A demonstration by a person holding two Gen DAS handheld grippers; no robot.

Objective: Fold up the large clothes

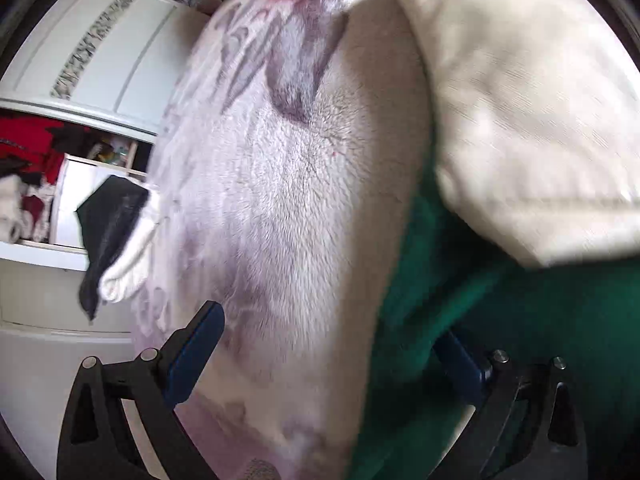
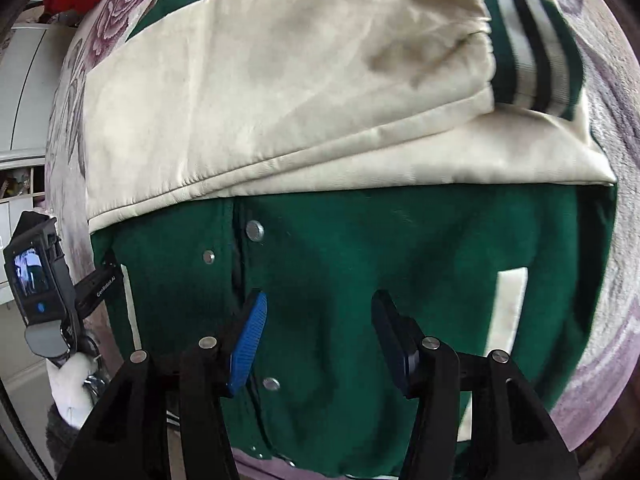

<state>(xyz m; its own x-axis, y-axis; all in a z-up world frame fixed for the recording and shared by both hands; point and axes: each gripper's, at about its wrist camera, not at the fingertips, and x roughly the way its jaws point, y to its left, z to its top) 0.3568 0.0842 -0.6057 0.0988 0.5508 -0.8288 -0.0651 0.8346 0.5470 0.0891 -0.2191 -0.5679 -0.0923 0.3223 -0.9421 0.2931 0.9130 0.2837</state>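
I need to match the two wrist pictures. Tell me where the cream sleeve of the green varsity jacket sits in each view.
Left wrist: the cream sleeve fills the upper right, blurred, lying over the green jacket body.
Right wrist: the cream sleeve is folded across the upper half; its striped cuff is at the upper right.
Shared landmark: the fluffy pale blanket with purple flower print under the jacket.

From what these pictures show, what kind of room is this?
Probably a bedroom. The green jacket lies on a plush floral blanket, as on a bed, and a white wardrobe with clothes on open shelves stands beside it.
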